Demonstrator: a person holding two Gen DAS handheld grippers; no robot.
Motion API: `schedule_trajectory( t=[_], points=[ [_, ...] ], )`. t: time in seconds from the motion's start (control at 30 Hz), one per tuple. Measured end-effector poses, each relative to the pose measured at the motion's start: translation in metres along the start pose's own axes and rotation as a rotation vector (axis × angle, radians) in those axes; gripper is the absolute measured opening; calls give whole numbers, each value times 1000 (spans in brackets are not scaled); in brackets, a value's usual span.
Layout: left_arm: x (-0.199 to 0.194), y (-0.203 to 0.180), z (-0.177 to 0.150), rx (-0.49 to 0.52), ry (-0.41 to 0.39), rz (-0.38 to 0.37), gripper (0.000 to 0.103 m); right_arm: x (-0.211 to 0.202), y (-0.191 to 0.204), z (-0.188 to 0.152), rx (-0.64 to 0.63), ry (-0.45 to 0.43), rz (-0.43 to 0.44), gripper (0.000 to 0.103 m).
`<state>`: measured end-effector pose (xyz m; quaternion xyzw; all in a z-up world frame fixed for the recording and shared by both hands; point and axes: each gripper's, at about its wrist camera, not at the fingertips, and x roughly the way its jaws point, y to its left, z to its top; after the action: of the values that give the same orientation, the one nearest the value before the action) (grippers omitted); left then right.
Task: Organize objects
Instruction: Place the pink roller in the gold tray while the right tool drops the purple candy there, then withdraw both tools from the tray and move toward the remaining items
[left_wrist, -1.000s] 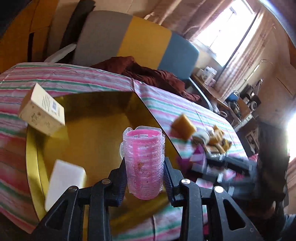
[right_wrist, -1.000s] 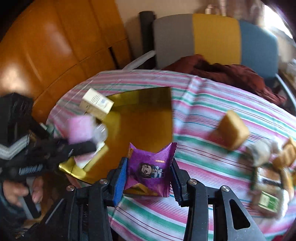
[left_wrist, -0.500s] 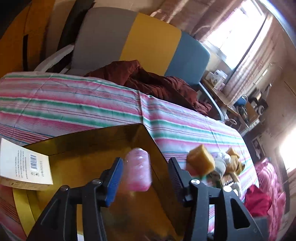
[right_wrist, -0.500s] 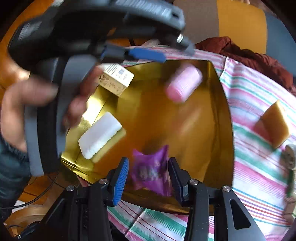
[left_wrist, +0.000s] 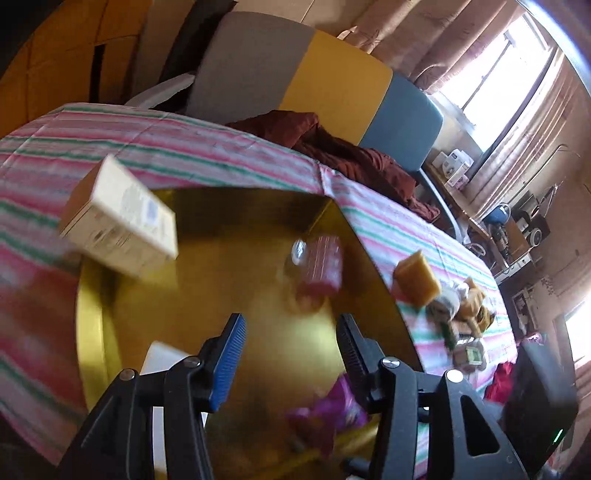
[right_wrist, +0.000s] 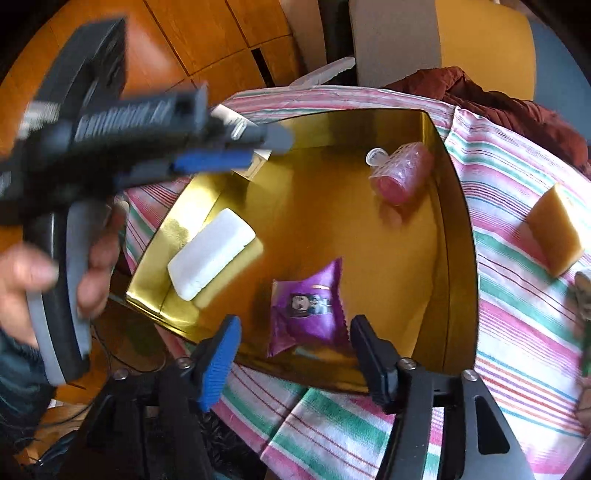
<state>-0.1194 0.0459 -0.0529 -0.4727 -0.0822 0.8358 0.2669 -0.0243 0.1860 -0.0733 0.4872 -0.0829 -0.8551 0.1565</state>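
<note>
Nearest, the right gripper (right_wrist: 291, 354) hangs spread wide and empty just above the purple snack packet (right_wrist: 308, 308), which lies flat in the gold tray (right_wrist: 458, 236). The left gripper (left_wrist: 291, 354), jaws also apart, holds nothing. A white bar (right_wrist: 211, 253) sits left; farther back, the pink hair roller (right_wrist: 402, 172) lies on its side near the tray's far right wall. A yellow sponge (right_wrist: 556, 229) rests outside on the striped cloth (right_wrist: 517, 314).

Gold tray (right_wrist: 456, 236) centre floor lies bare. Obstacles: pink cup stack (right_wrist: 402, 173) on its side near the far right wall, purple snack packet (right_wrist: 308, 306) near the front rim, white block (right_wrist: 210, 258) left, cream box (left_wrist: 118, 218) over the far left rim.
</note>
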Motion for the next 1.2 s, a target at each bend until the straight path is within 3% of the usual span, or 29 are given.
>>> schedule_trajectory(
  t=[0.1,0.27,0.33,0.47,0.57,0.67,0.87,0.97,1.07,1.2],
  points=[
    [-9,0,-16,0,-7,19,52,-13,1,0,13,-40,-30,77],
    [-22,-12,-36,45,-33,74,56,-30,13,1,-44,-139,-162,84],
    [-26,-18,-40,79,-51,97,57,-34,21,0,-85,-178,-229,94],
    [-35,-24,-47,100,-81,121,62,-41,26,-1,-117,-216,-303,98],
    [-39,-21,-49,87,-81,141,64,-35,25,0,-115,-175,-243,99],
    [-46,-14,-49,64,-95,158,64,-26,25,4,-132,-133,-263,99],
    [-61,1,-49,27,-117,154,64,20,27,26,-311,93,-452,98],
    [-63,5,-49,13,-124,154,64,22,14,44,-297,34,-631,93],
    [-65,7,-48,11,-133,156,65,2,-4,55,-147,-38,-516,92],
    [-63,6,-47,4,-135,147,68,-17,-20,53,-71,-90,-515,92]
  ],
)
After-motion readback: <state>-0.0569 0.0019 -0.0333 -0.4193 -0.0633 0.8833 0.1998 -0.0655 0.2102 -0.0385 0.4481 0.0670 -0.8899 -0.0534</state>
